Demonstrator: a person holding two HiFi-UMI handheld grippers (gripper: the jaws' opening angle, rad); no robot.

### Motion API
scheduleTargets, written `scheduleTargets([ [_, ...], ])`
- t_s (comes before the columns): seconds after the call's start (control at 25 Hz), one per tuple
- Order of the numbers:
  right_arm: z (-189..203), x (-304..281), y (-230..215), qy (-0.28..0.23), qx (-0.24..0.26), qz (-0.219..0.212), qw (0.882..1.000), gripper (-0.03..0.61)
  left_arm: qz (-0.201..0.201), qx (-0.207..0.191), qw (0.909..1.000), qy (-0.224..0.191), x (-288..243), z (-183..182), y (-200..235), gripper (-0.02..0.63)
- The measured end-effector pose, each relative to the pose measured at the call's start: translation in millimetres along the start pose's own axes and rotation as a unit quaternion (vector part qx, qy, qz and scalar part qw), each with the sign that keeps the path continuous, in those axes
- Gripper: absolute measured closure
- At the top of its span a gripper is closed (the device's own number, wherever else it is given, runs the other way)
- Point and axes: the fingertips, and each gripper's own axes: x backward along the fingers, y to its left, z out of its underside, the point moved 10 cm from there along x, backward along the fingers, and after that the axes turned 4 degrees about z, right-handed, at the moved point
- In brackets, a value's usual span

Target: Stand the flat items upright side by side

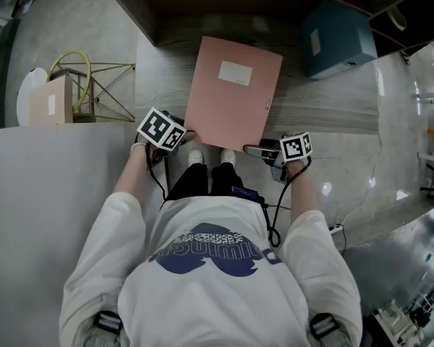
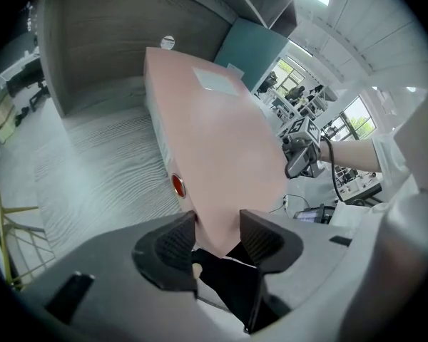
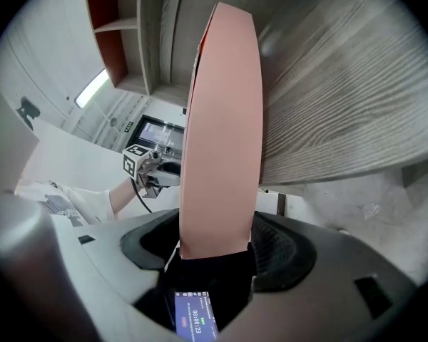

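- Pink box file flat on wood-grain desk; long axis near to far, near edge overhanging the desk's near edge.
- Left gripper clamped on near-left corner.
- Right gripper clamped on near-right corner, jaws wide across the file's thickness.
- Both grippers equally near. Likely next: pivot up on the far edge, towards teal box at far right.

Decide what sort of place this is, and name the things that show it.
Most likely an office or lab workroom: a wood-grain desk set under a shelf unit, a pink file box for papers, and more workstations beside large windows further back.
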Motion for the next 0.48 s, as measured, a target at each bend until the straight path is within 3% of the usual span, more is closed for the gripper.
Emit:
scheduleTargets([
  [0.48,-32,9,31,0.020,0.131,0.058,0.989,0.273,-0.035,-0.025,0.9985,-0.034,16,-16,4,0.414],
])
